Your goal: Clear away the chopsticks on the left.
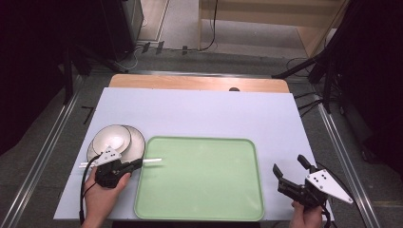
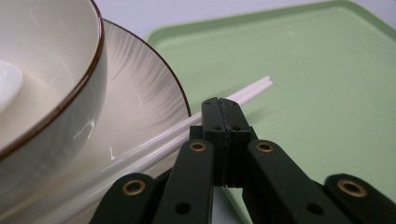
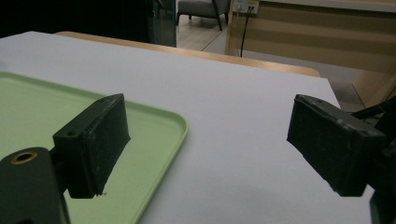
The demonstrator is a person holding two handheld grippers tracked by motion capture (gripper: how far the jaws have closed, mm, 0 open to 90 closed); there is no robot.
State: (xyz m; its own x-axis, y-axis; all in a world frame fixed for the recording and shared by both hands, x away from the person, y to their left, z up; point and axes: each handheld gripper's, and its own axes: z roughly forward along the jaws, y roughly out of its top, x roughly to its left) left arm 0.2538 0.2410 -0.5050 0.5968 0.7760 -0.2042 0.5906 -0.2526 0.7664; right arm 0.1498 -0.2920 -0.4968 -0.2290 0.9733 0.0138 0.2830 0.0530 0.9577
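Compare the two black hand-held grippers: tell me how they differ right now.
The left gripper has its jaws shut on the white chopsticks; the right gripper has its jaws wide apart, with nothing between them. The left reaches over the edge of the pale green plastic tray; the right sits beside it, above the white table sheet. Both are black, each held in a hand.

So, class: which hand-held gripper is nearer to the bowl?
Left. The left hand-held gripper sits right beside the bowl, shut on the chopsticks; the right hand-held gripper is across the tray.

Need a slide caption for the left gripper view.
Left gripper clamps white chopsticks beside a brown-rimmed bowl on its plate, tips over the green tray.
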